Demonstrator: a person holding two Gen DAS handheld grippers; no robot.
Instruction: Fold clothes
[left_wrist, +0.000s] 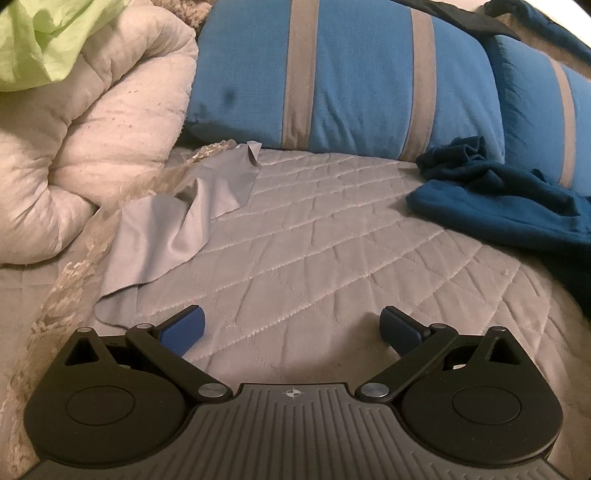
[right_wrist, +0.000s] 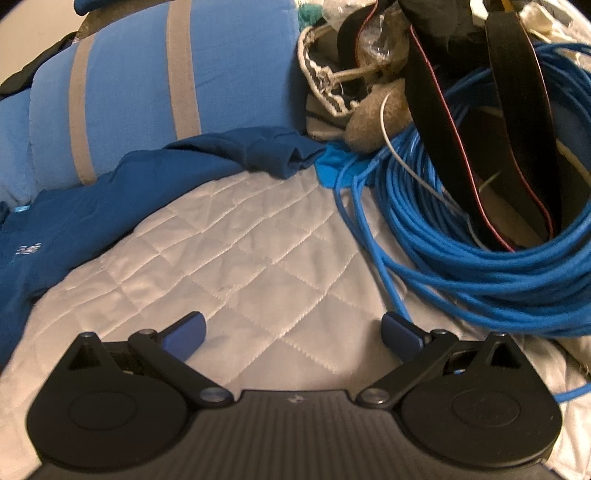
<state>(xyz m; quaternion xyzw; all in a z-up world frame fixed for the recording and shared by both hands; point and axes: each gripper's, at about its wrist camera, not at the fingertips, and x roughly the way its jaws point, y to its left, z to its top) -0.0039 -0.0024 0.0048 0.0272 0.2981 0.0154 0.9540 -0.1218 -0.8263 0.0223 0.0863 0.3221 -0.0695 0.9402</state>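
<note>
Left gripper (left_wrist: 293, 326) jaws spread, empty; navy garment (left_wrist: 498, 201) at 2 o'clock, apart. Right gripper (right_wrist: 293, 330) jaws likewise; garment at 10 o'clock.

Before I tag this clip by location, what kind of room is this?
Most likely a bedroom, on a bed: a quilted bedspread, blue striped pillows, a rolled white comforter. A dark blue garment lies unfolded.

left claw (left_wrist: 291, 323) spread wide, right claw (right_wrist: 293, 328) likewise, both seemingly empty
</note>
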